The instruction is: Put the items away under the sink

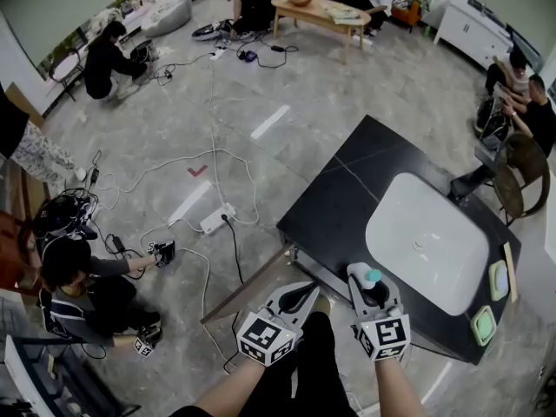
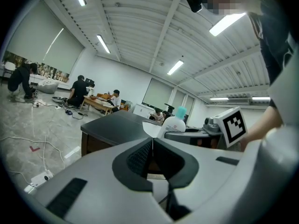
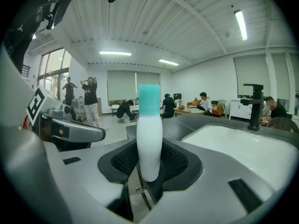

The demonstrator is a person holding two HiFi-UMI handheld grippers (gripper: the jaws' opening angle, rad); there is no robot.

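Note:
A white bottle with a teal cap (image 3: 149,129) stands upright between the pads of my right gripper (image 3: 149,160), which is shut on its lower body. From the head view this bottle (image 1: 372,278) and right gripper (image 1: 368,274) hover over the near edge of the dark counter (image 1: 347,189), beside the white basin (image 1: 426,241). My left gripper (image 1: 309,294) is to the left, past the counter's corner, shut and empty; its jaw tips (image 2: 152,143) meet. The bottle (image 2: 174,123) shows beyond them. A brown cabinet door (image 1: 248,289) stands open below the counter.
A black faucet (image 3: 254,106) rises behind the basin. Two green trays (image 1: 484,324) lie on the counter's right end. Cables and a power strip (image 1: 217,218) cross the floor. A person (image 1: 78,285) sits at the left; others sit farther off.

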